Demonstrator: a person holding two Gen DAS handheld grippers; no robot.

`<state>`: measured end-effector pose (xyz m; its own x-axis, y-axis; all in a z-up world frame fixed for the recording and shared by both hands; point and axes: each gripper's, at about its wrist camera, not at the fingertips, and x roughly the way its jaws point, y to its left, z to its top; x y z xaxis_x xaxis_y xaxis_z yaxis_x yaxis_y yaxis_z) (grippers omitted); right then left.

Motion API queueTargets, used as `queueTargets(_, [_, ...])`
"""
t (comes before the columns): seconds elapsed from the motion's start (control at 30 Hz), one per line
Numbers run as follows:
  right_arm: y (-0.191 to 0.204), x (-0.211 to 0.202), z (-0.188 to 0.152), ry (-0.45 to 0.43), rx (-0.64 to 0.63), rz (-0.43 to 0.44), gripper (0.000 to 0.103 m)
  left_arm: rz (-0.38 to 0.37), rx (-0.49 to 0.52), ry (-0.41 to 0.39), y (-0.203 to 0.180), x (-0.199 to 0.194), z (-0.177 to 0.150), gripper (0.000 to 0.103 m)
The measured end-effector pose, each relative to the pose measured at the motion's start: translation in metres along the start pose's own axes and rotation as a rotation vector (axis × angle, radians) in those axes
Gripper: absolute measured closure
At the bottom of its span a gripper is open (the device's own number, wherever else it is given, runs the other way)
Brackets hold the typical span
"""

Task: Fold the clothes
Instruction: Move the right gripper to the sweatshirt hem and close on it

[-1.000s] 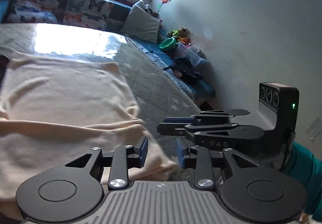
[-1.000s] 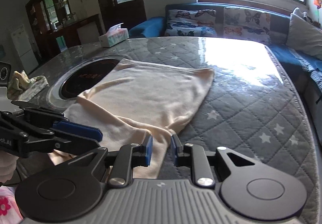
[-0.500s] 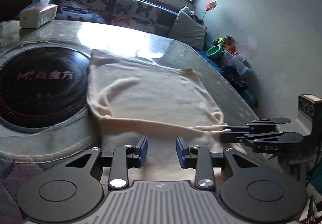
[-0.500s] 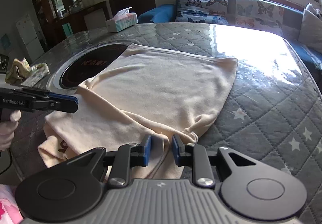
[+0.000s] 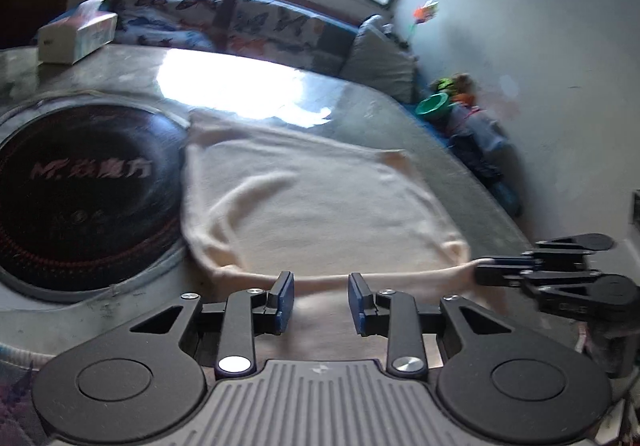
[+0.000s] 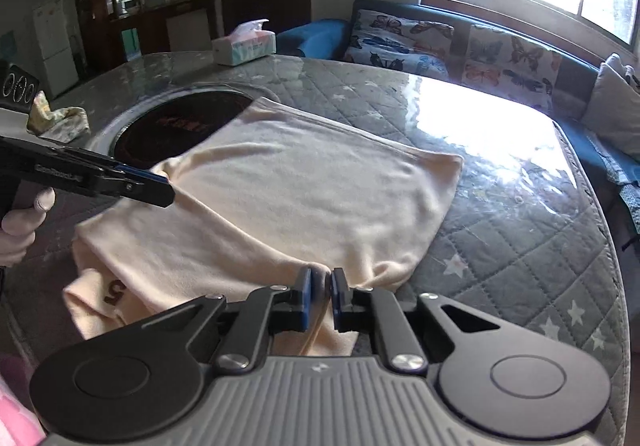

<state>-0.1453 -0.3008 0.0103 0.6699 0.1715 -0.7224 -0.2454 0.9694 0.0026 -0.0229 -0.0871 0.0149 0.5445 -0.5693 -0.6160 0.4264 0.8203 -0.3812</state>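
Two tongs show in the left wrist view: the left tongs (image 5: 321, 302) stand apart over the near fold of the cream shirt (image 5: 320, 205) on the worktop (image 5: 400, 113), while the right tongs (image 5: 486, 270) pinch that fold's end. From the right wrist, the right tongs (image 6: 319, 292) are clamped on the shirt's edge (image 6: 304, 197), the left tongs (image 6: 160, 191) at its far side; judging by this, a fold is mid-way, and next calls for carrying the edge across evenly.

Soft matt cream cloth garment (image 6: 304, 197), quilted grey table cover (image 6: 520, 246) under glossy film — matt black plastic grippers
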Motion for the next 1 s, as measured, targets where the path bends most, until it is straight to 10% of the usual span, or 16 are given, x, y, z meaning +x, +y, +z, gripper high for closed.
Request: queueTargets(1.0, [0.037,-0.018,-0.028,0.072,-0.159,0.124,0.082,-0.026,0.362,0.088,-0.036,-0.074,-0.052,0.058])
